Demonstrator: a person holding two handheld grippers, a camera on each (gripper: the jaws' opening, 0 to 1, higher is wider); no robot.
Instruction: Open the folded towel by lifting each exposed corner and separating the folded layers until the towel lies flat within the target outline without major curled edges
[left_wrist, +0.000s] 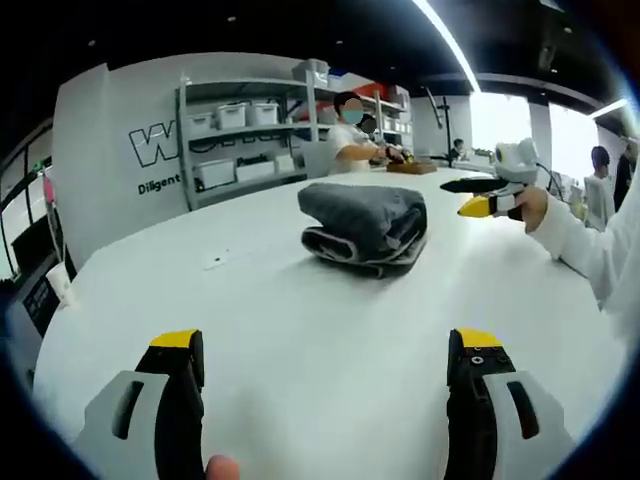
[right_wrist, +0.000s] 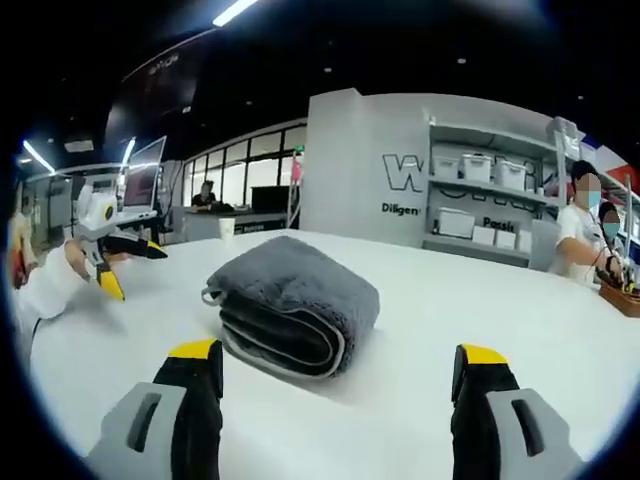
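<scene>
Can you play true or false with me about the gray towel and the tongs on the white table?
1. The gray towel is folded up. True.
2. The left tongs are squeezing the towel. False: they are open, short of it.
3. The towel lies on a white table. True.
4. The right tongs are shut. False: they are open.
5. Shelves with boxes stand behind the table. True.
</scene>
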